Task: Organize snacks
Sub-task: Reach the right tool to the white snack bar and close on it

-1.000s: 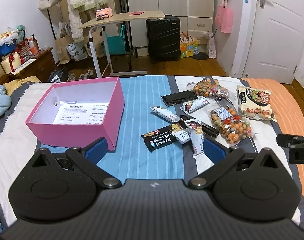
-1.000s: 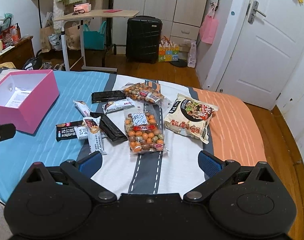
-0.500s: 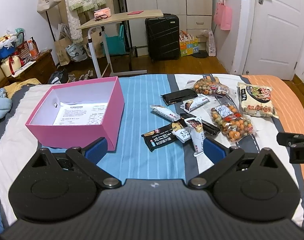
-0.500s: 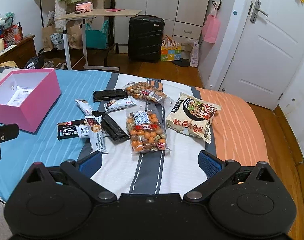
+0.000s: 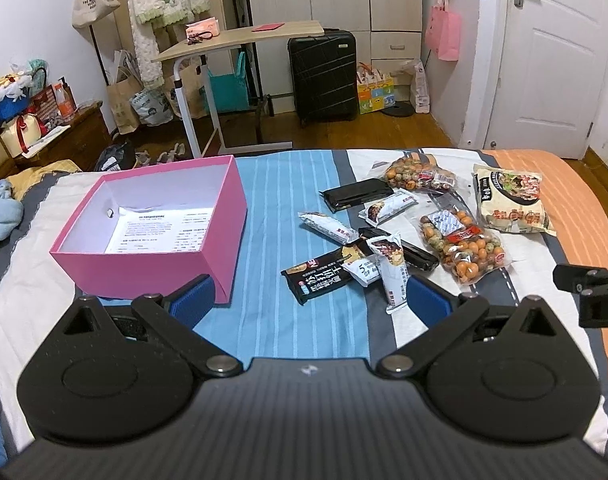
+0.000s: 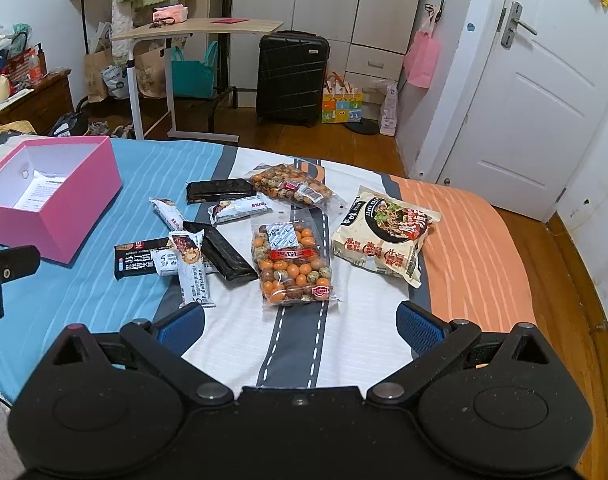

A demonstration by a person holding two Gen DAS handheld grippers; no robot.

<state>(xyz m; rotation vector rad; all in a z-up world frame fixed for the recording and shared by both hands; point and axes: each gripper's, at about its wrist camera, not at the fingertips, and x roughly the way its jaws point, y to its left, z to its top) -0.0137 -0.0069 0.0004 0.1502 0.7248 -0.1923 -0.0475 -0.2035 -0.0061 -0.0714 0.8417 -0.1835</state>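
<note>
Both views have pulled back a little from the bed since a second ago, so the snacks sit slightly lower and smaller between the fingers; nothing on the bed itself has shifted.

Left wrist view: the left tool (image 5: 310, 294) hangs above the bed (image 5: 287, 320) with its blue fingers spread wide and nothing between them. The pink box (image 5: 151, 268) stands open-topped just beyond the left finger, a printed sheet (image 5: 163, 230) lying flat inside. Right of the pink box, across a bare blue strip, lies the snack cluster: a black cracker pack (image 5: 324, 276) with its long axis running up to the right, and a white bar (image 5: 390, 270) lying partly over it, pointing toward the camera. Farther right of the pink box sit a near nut bag (image 5: 462, 250), a far nut bag (image 5: 418, 176) and a noodle packet (image 5: 512, 200). The right tool's (image 5: 592, 294) tip shows at the frame's right edge.

Right wrist view: the right tool (image 6: 299, 324) is likewise wide open and empty, over the bare road-print stretch. The near nut bag (image 6: 293, 266) points lengthwise at the camera, well right of the pink box (image 6: 63, 208). The noodle packet (image 6: 386, 234) lies tilted beside the orange stripe, clear of the bed's edge.
</note>
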